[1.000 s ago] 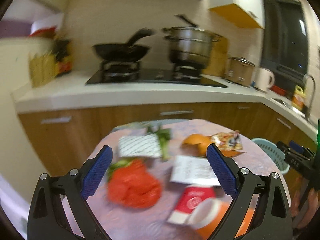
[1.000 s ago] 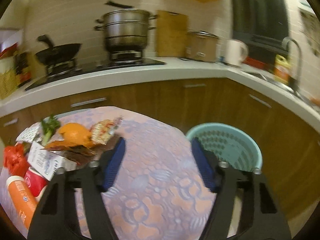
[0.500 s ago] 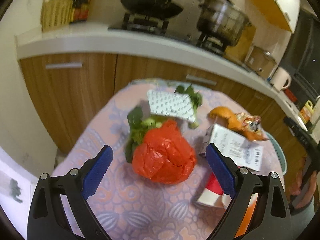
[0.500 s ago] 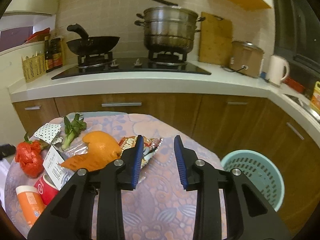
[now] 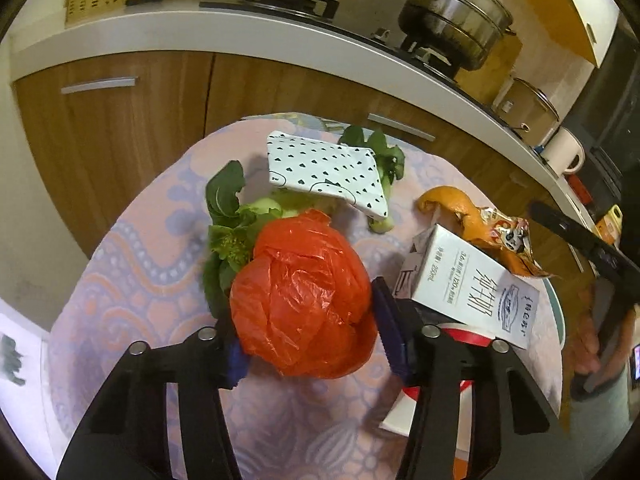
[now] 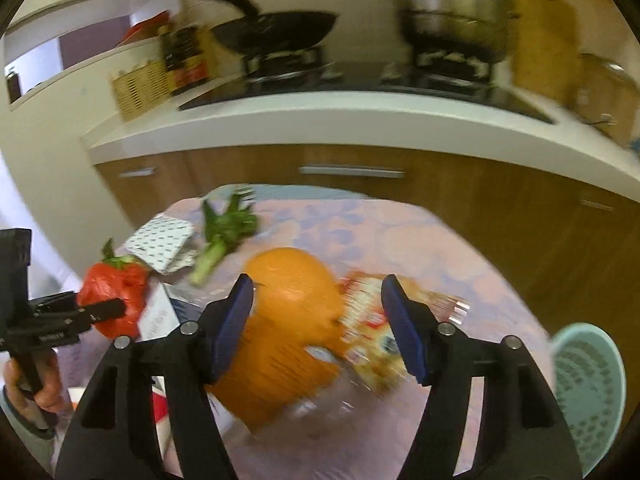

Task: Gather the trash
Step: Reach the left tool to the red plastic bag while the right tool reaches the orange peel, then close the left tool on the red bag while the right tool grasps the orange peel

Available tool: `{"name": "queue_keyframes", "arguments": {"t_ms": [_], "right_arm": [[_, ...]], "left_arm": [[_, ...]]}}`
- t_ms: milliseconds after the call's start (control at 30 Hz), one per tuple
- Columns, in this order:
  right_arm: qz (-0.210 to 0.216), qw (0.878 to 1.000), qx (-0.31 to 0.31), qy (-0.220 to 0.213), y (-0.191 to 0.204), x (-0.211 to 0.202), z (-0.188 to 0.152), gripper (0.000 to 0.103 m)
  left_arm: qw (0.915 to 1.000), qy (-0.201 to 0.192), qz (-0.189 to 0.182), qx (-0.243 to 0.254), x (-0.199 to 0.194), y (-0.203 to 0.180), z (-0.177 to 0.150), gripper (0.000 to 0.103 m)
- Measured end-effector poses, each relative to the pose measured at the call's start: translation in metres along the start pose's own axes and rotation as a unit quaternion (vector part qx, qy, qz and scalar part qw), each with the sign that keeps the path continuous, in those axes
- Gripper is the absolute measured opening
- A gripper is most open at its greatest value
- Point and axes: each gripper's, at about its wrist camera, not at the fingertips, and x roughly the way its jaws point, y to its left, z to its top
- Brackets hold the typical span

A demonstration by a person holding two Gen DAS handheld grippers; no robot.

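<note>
A crumpled red plastic bag (image 5: 304, 292) lies on the flowered tablecloth (image 5: 140, 280). My left gripper (image 5: 308, 320) is closing around it, and both blue pads touch its sides. The same bag (image 6: 116, 300) shows in the right wrist view with one left finger across it. Beside it lie leafy greens (image 5: 228, 216), a spotted white packet (image 5: 324, 168), a white milk carton (image 5: 468, 284), orange peel (image 5: 460, 208) and a snack wrapper (image 5: 508, 232). My right gripper (image 6: 318, 284) hovers over the orange peel (image 6: 288, 320) and wrapper (image 6: 372, 336). Its jaws are opening and grip nothing.
A pale teal mesh basket (image 6: 588, 380) stands beyond the table's right edge. A red and white cup (image 5: 464, 332) lies under the carton. Wooden cabinets and a white counter (image 6: 320, 124) with a pan and a steel pot rise behind the table.
My left gripper sank over the red bag and its wide jaws narrowed onto it. My right gripper swung left from the basket to the orange peel; its jaws narrowed, then widened.
</note>
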Motion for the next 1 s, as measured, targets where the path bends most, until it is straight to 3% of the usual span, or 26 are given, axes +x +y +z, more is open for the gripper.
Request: {"name": "queue_keyframes", "arguments": {"t_ms": [167,333,433,567,733,833,1000], "right_arm": [[0.025,0.999,-0.007,0.046,0.009,0.036,0.011,0.063],[0.061,0.994,0.005,0.095,0.007,0.066,0.019,0.063],[0.060,0.992,-0.001,0.108,0.010,0.075,0.014,0.063],[0.033,0.993,-0.019,0.110,0.015,0.079,0.007,0.063],[0.011,0.993,-0.026,0.111,0.012,0.077,0.002,0.045],[0.019,0.995,-0.017,0.101,0.006,0.072,0.000,0.034],[0.037,0.998,0.000,0.057,0.000,0.048,0.004,0.031]], "left_arm": [[0.9998,-0.005,-0.011,0.013,-0.005,-0.009,-0.006,0.040],[0.9992,-0.017,-0.027,0.024,-0.019,-0.016,-0.012,0.039],[0.9986,-0.023,-0.037,0.030,-0.027,-0.021,-0.013,0.039],[0.9979,-0.029,-0.041,0.040,-0.032,-0.031,-0.014,0.039],[0.9966,-0.045,-0.051,0.047,-0.041,-0.041,-0.012,0.039],[0.9960,-0.052,-0.052,0.051,-0.047,-0.044,-0.010,0.039],[0.9945,-0.068,-0.054,0.059,-0.059,-0.053,-0.007,0.039]]}}
